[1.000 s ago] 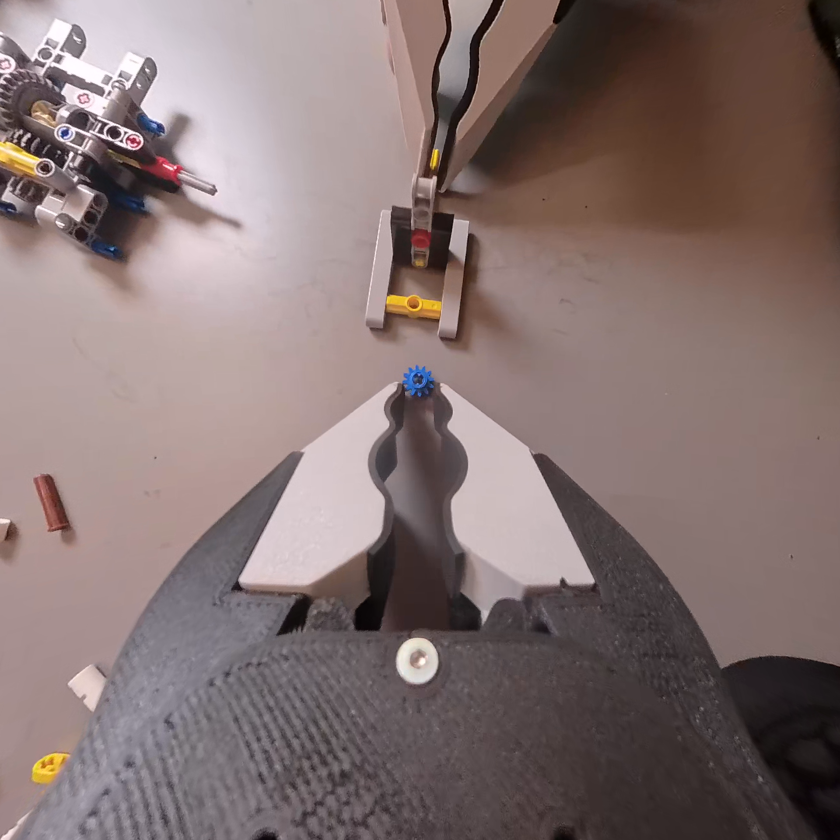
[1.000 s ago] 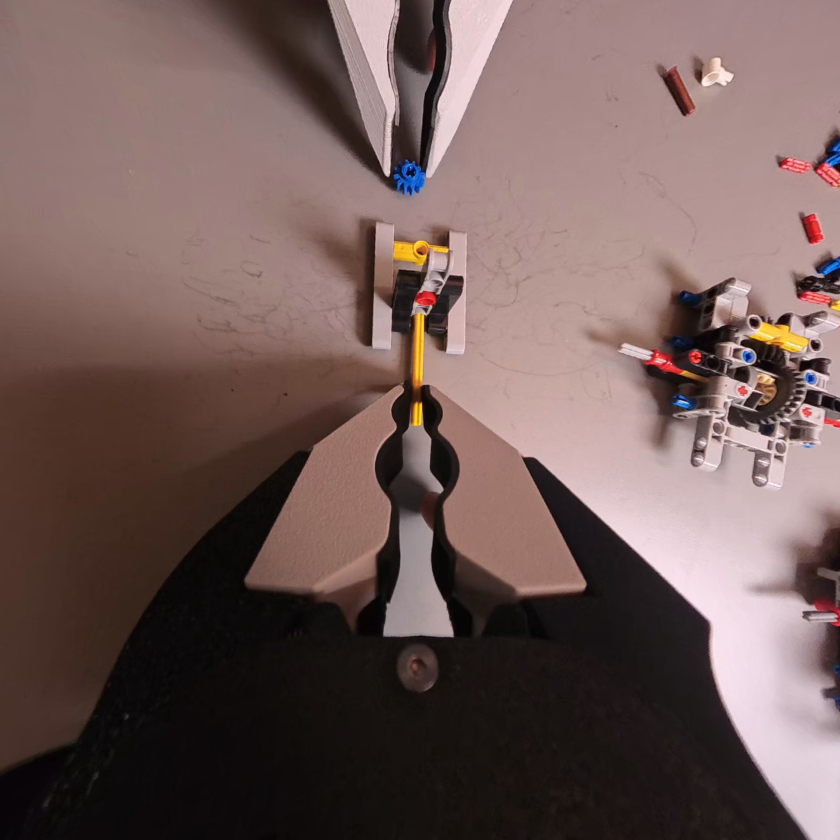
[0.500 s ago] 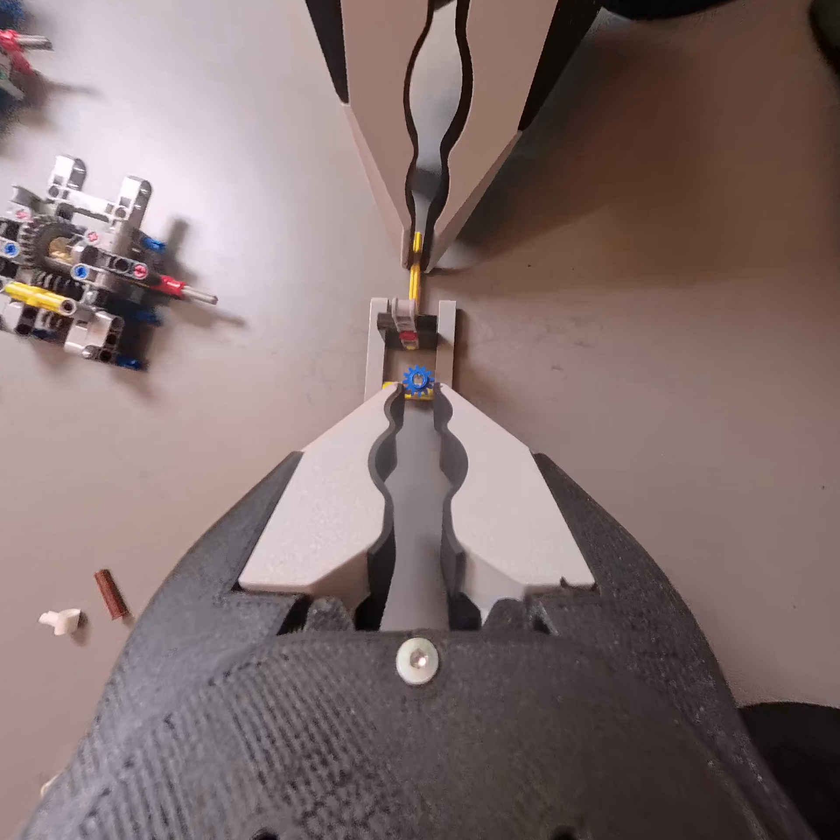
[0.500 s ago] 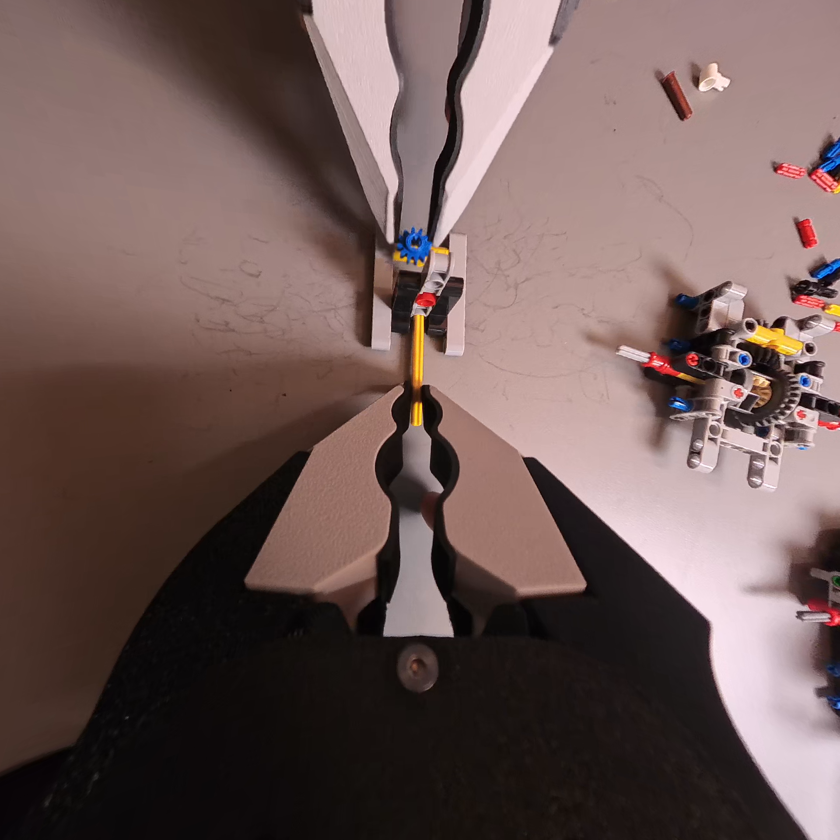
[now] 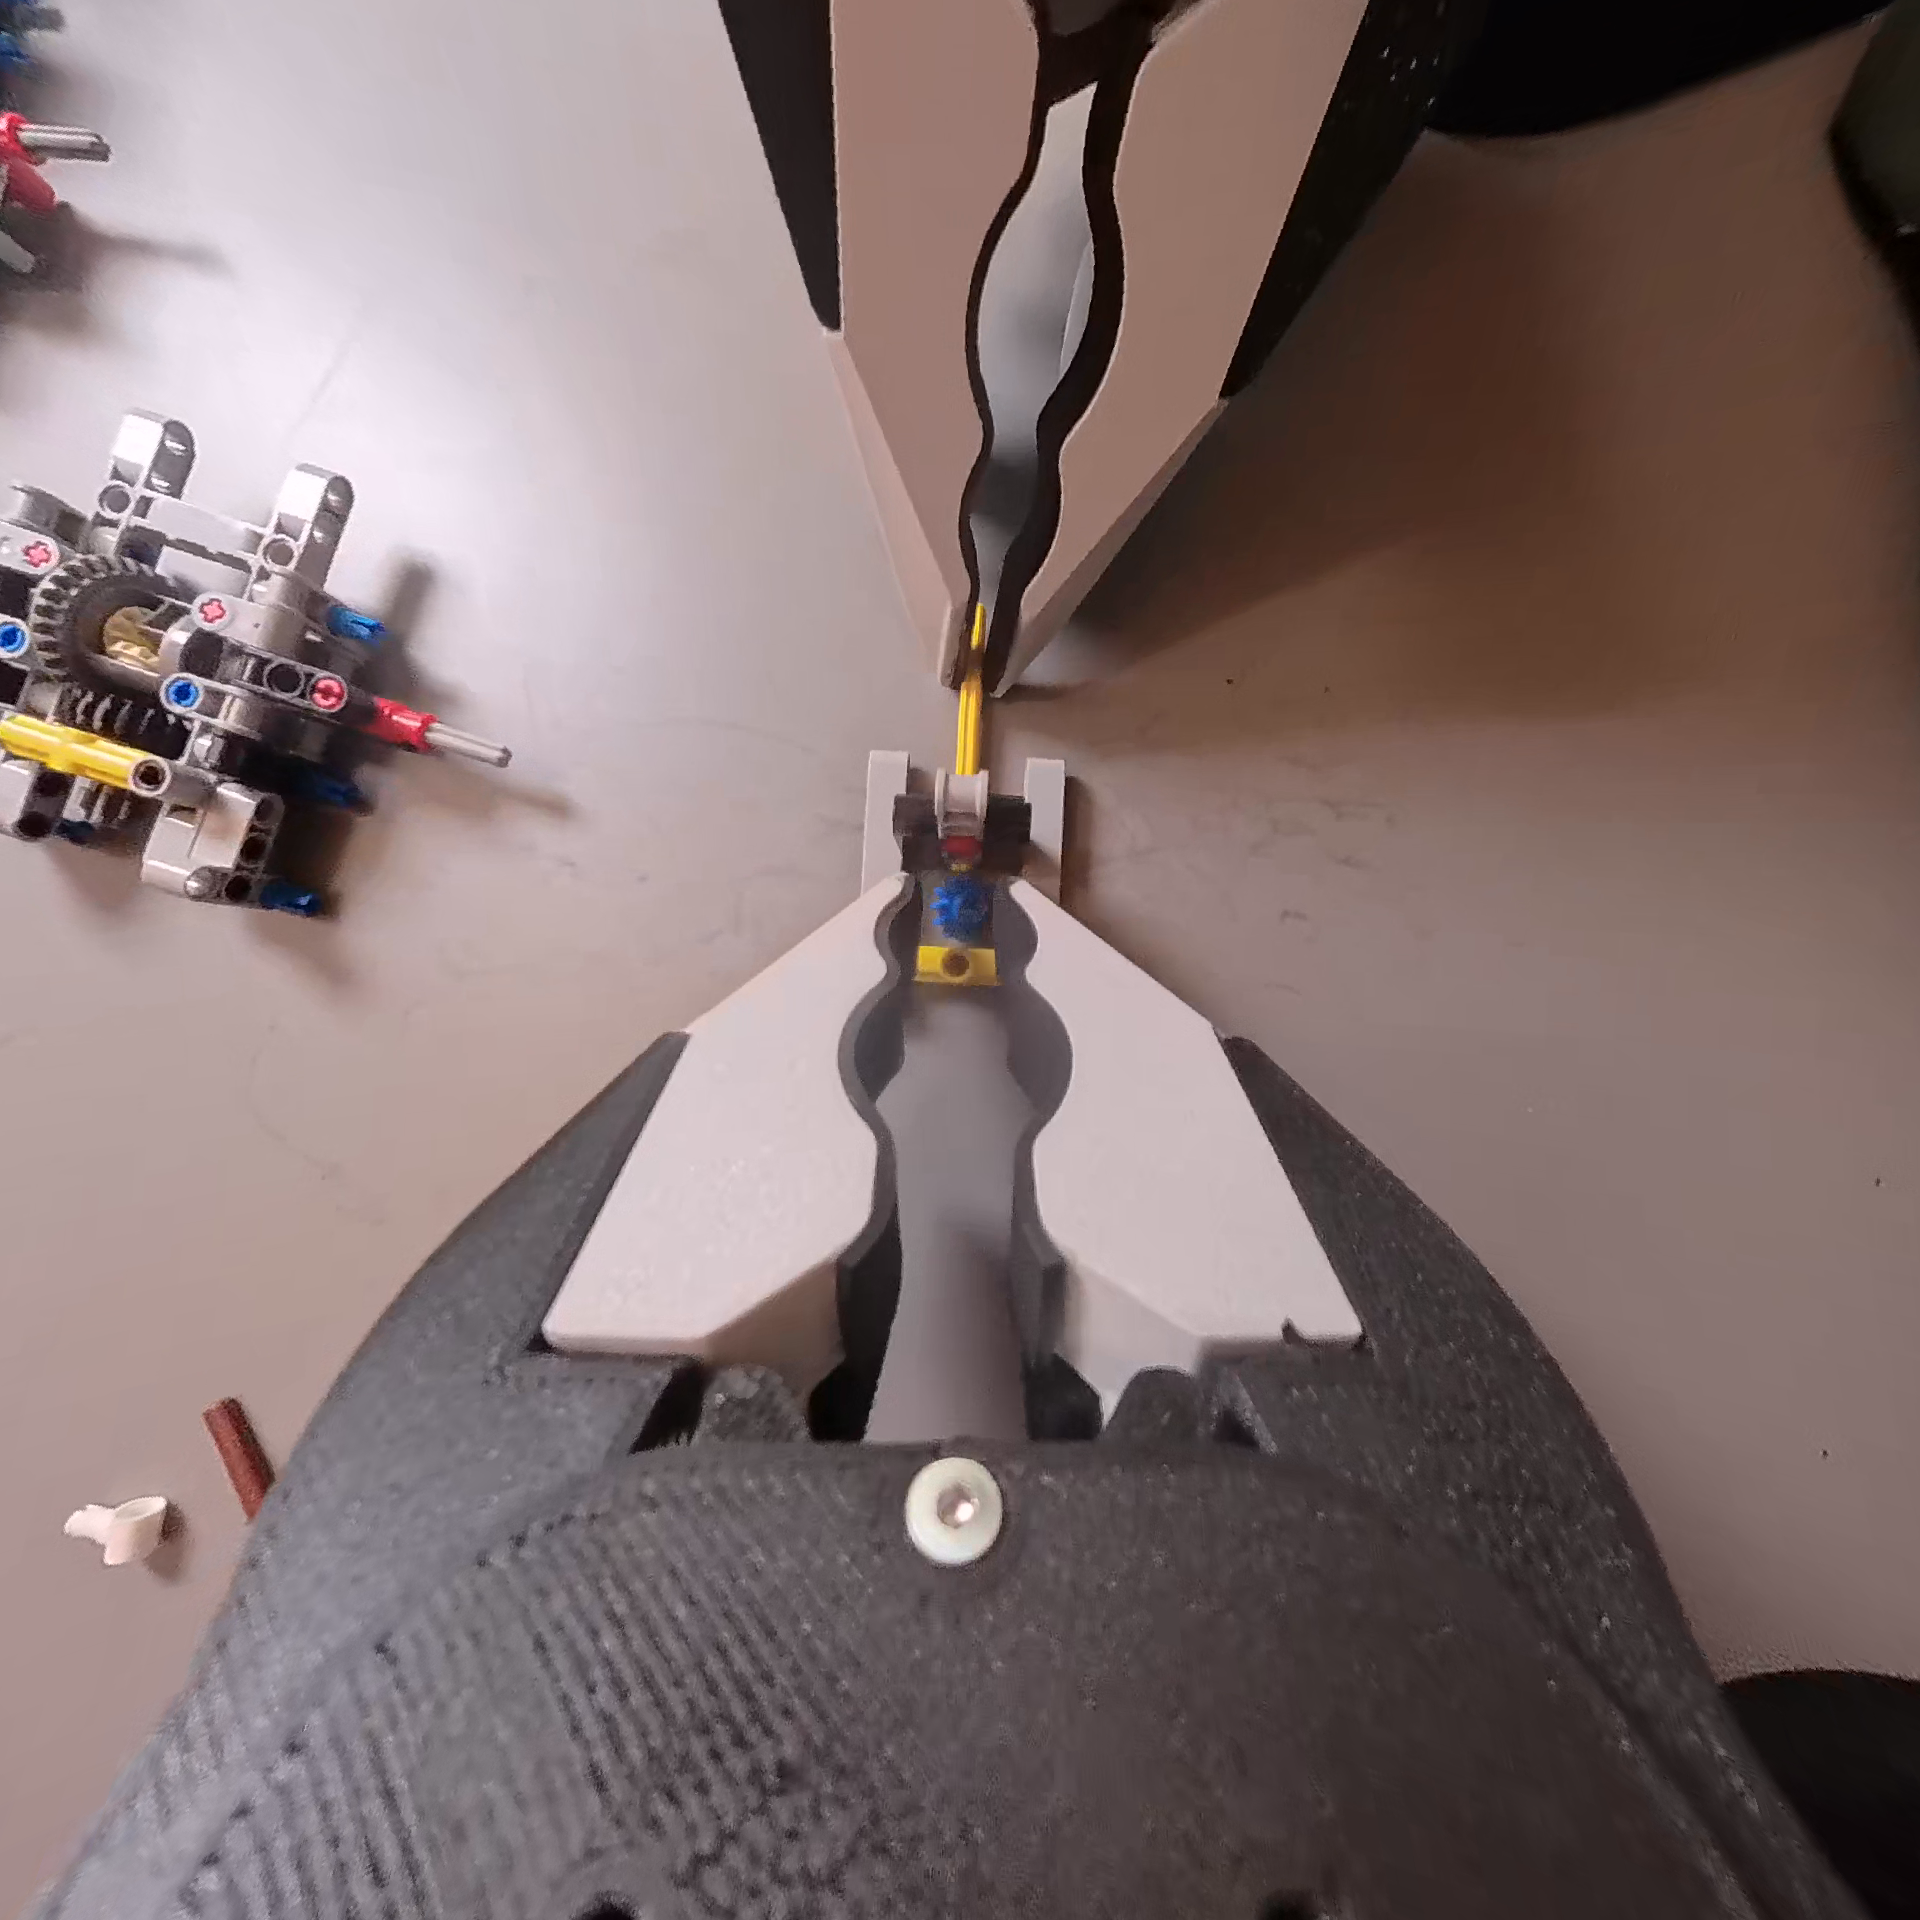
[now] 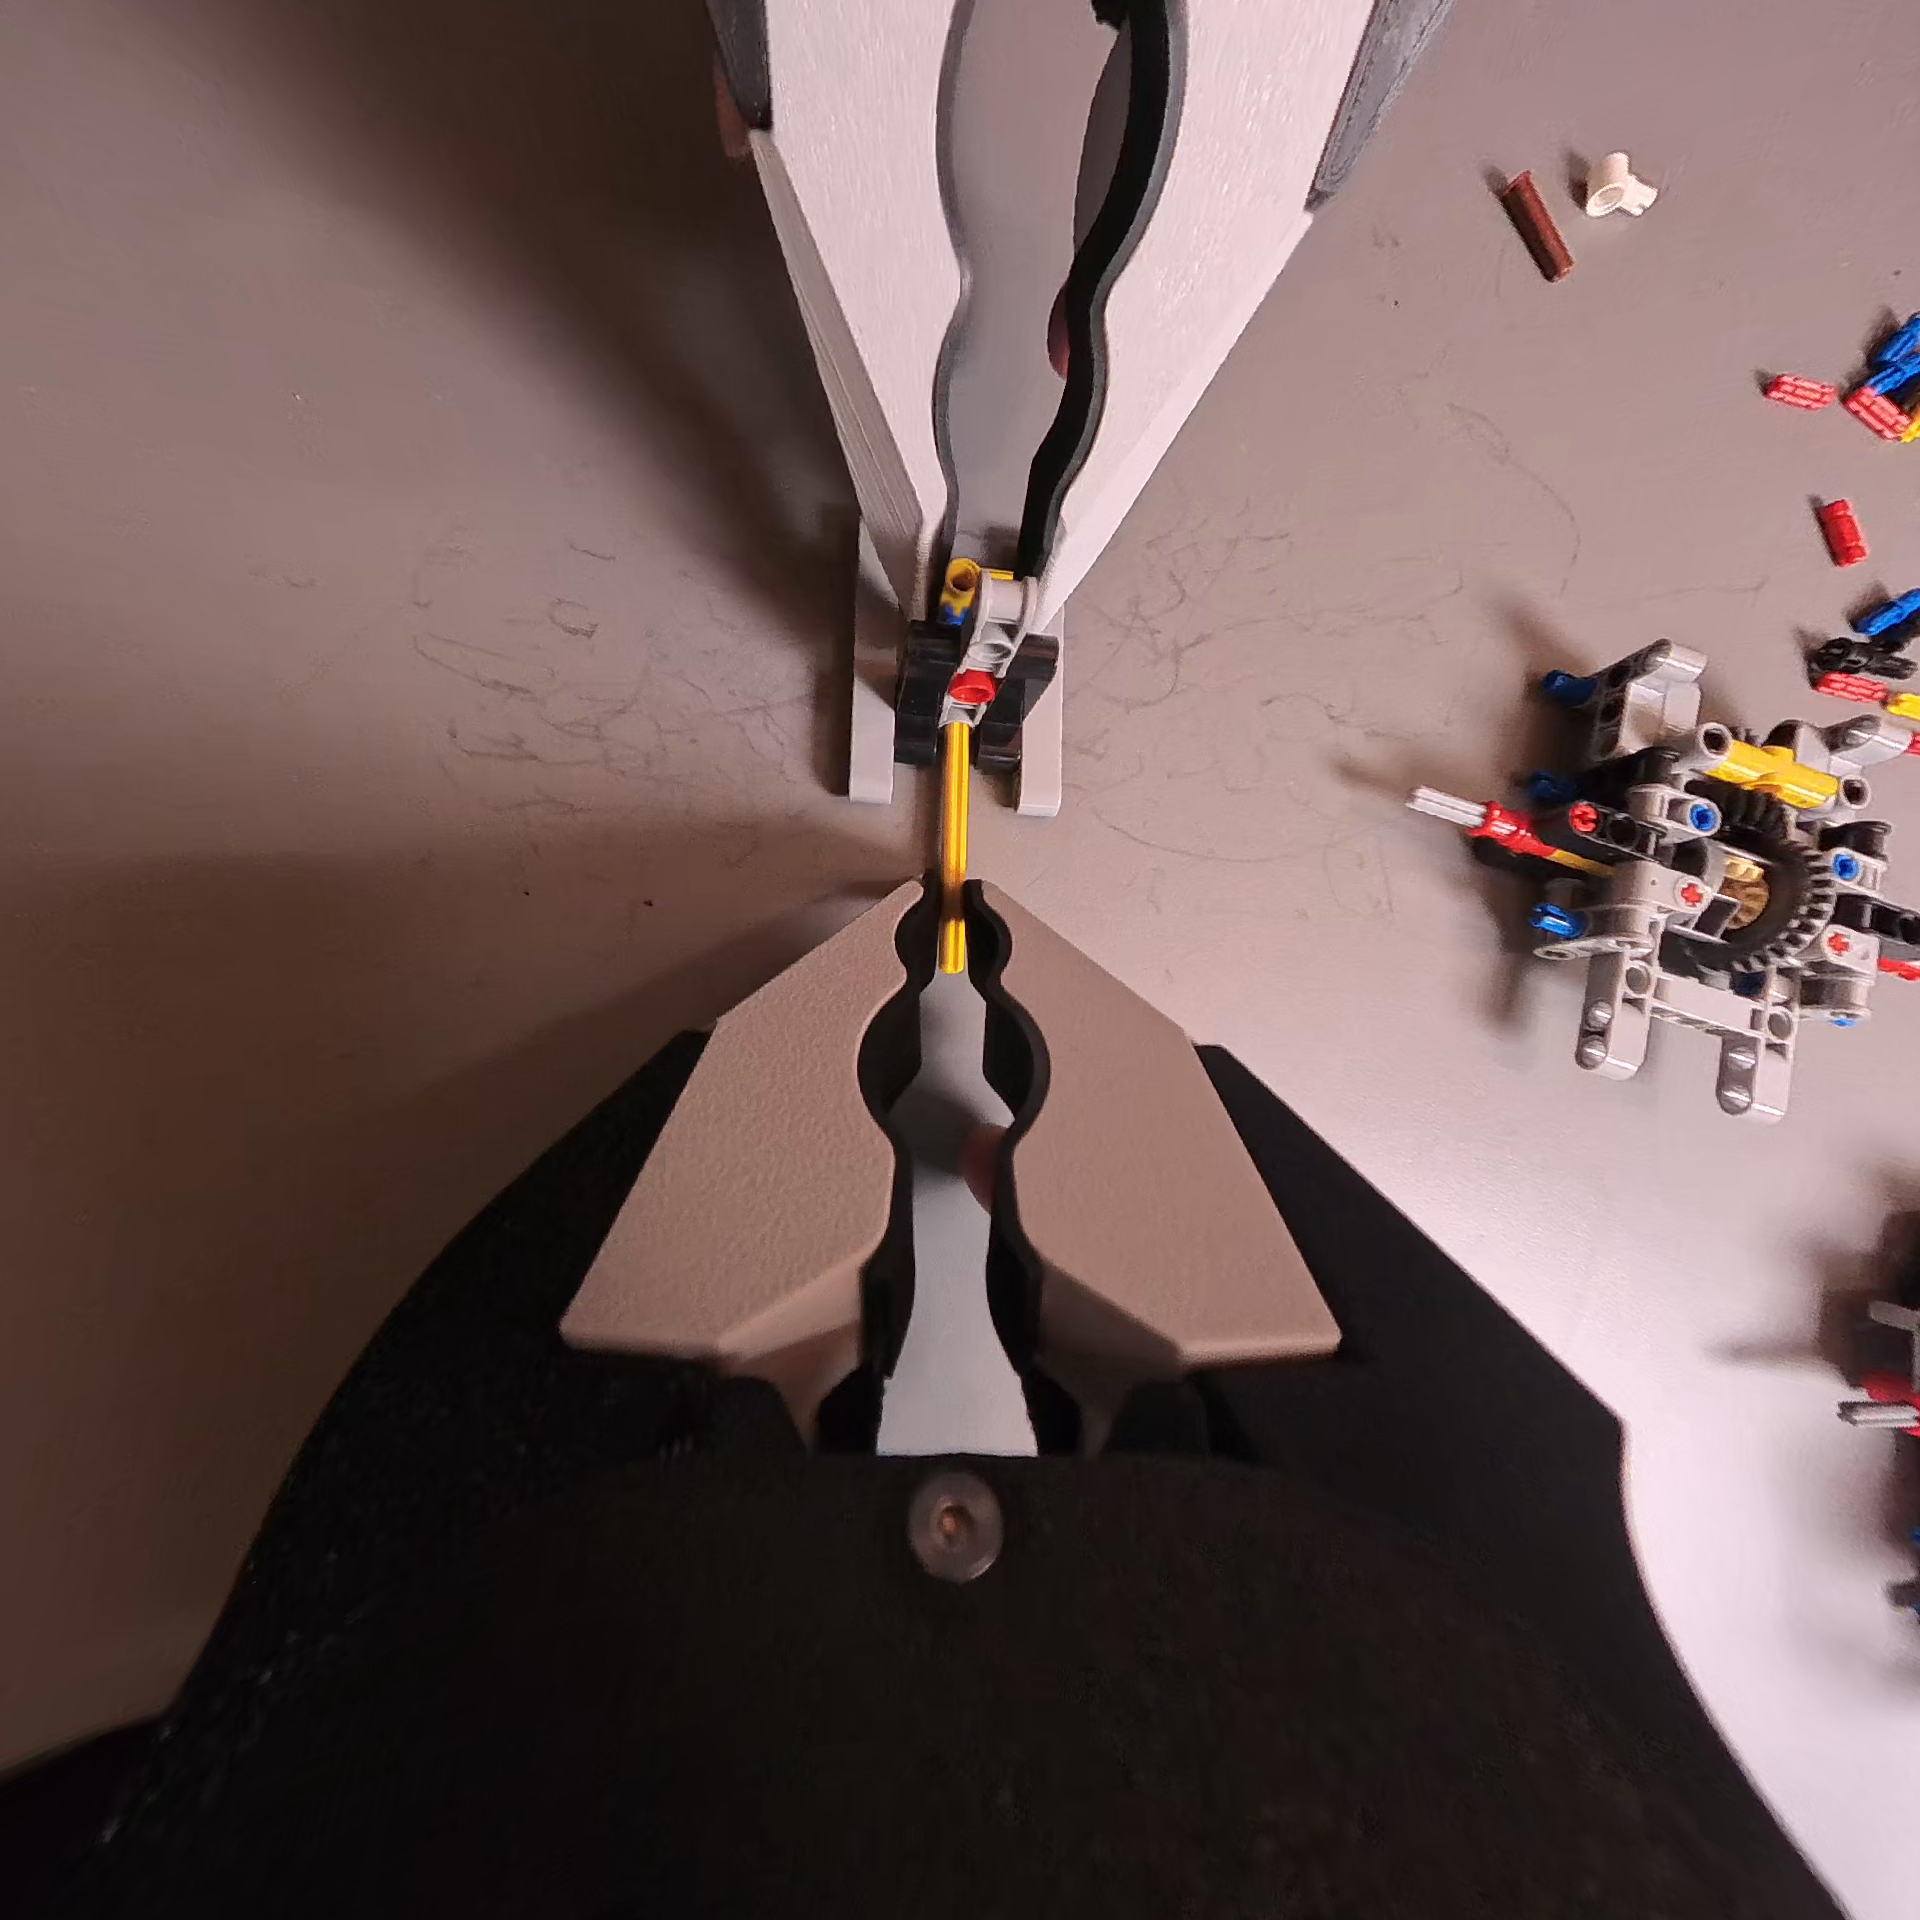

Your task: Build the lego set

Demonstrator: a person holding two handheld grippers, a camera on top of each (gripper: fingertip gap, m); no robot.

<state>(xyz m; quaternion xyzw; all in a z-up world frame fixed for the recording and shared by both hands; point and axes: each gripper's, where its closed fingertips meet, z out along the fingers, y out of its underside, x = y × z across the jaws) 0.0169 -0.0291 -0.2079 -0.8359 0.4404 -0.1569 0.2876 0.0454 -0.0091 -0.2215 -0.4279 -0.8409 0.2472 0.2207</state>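
The right gripper (image 6: 948, 904) pinches a yellow rod (image 6: 952, 831) plugged into a small grey frame (image 6: 871, 748) mid-table. The left gripper (image 5: 958, 914) seems to pinch a blue gear (image 5: 961, 902) inside the frame, though blur hides contact. Misalignment could jam the gear or tilt the frame.

The left hand-held gripper (image 5: 961, 914) has carried the blue gear (image 5: 958, 902) forward, into the small frame (image 5: 881, 821).

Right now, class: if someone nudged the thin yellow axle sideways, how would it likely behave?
The yellow axle looks stiff, rigid plastic. Being thin, it might flex slightly. It probably won't roll: the right tongs pinch one end, and the other enters the small grey frame.
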